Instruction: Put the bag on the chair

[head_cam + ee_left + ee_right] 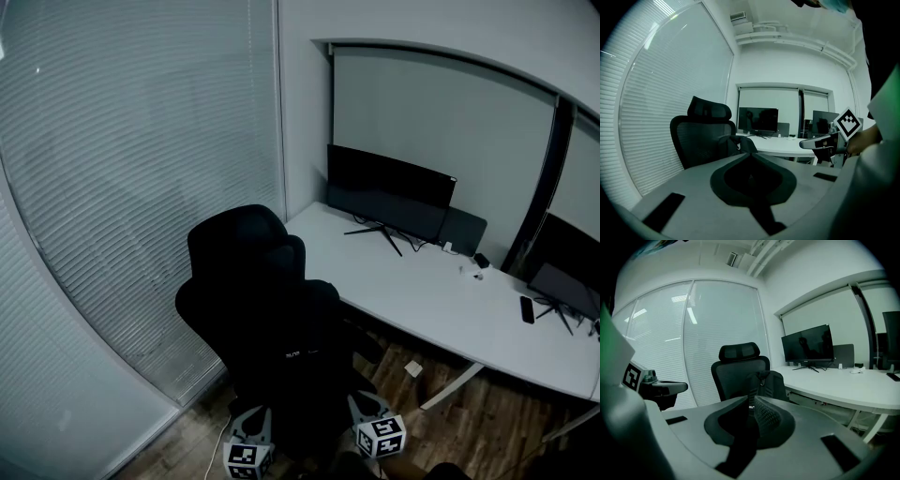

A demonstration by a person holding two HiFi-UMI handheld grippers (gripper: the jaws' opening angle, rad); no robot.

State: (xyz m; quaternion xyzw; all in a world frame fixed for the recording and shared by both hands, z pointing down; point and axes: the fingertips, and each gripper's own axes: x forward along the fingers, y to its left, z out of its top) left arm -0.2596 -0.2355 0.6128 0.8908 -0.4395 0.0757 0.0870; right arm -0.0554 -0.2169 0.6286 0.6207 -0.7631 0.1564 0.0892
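A black bag (300, 323) rests against the seat and back of a black office chair (234, 242). Both grippers sit low in the head view, just in front of the bag. My left gripper (253, 424) is at the bag's lower left; in the left gripper view its jaws (750, 153) meet with nothing seen between them. The bag (740, 144) and chair (701, 136) lie beyond. My right gripper (367, 410) is shut on the bag's mesh strap (761, 416), which runs from the jaws (752, 401) up to the bag (774, 383) on the chair (738, 365).
A long white desk (422, 295) runs right of the chair, with a monitor (389, 197), a second monitor (574, 267) and a phone (527, 309) on it. Window blinds (141, 187) close the left side. A small box (412, 368) lies on the wooden floor under the desk.
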